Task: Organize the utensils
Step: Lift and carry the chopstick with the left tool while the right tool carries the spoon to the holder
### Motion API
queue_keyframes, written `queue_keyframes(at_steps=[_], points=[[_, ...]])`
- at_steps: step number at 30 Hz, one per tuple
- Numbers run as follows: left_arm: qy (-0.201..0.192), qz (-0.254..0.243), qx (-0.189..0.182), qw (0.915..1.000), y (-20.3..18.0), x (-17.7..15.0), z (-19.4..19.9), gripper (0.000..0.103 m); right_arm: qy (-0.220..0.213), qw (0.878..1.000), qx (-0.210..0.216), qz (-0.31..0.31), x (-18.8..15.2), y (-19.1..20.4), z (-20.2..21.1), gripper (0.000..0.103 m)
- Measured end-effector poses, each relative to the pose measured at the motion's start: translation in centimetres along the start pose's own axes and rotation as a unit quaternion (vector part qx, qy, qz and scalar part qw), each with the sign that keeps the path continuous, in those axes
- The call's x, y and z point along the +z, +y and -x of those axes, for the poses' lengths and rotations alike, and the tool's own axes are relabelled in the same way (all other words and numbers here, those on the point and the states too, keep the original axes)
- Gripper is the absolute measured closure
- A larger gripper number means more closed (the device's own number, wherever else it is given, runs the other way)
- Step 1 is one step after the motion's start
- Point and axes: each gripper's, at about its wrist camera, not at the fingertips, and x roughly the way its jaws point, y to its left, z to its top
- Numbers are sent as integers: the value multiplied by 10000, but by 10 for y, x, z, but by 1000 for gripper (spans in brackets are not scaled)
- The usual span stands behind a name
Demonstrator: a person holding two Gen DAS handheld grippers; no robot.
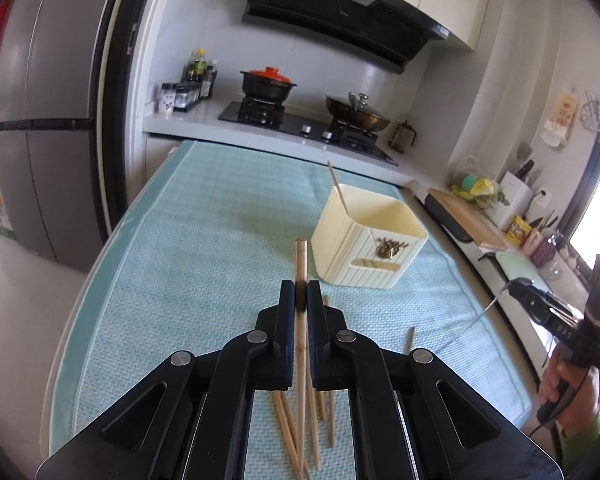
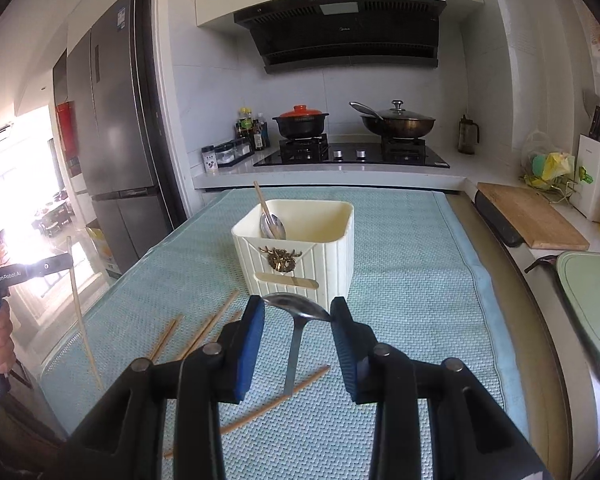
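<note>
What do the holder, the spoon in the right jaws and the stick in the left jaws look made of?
Utensil holder: likely plastic, matte cream with moulded ribs.
Spoon: metal, probably stainless steel, with a mirror-bright bowl.
Chopstick: wood or bamboo, pale tan and unvarnished-looking; which one is unclear.

Left black tongs clamp tight on a single pale wooden chopstick; right blue-padded tongs pinch a shiny steel spoon by its bowl, both angled downward.

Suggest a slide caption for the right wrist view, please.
Right gripper holds a spoon before the cream holder.
</note>
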Motion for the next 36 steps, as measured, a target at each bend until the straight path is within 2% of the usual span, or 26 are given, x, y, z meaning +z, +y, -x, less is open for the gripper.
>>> queue_keyframes(at_steps=[4,5,6,14,29,36], points=[[-88,-33,-35,10000,-5,4,5,99,-19,10000,-8,-5,1,-1,5,69],[-118,-50,-38,9999,-6,6,7,100,-17,10000,-10,-1,1,-1,6,73],[-152,-63,-46,9999,-7,8,9,100,-26,10000,-16,5,1,-1,8,94],[-290,-169,-97,9994,-15,24,12,99,141,9998,54,87,2,-2,6,95],[-322,-173,-225,9991,-20,37,12,99,10,9998,-13,174,11,-5,15,98],[-387,-272,-380,9982,-31,64,9,99,-117,9996,-57,244,37,-10,13,98]])
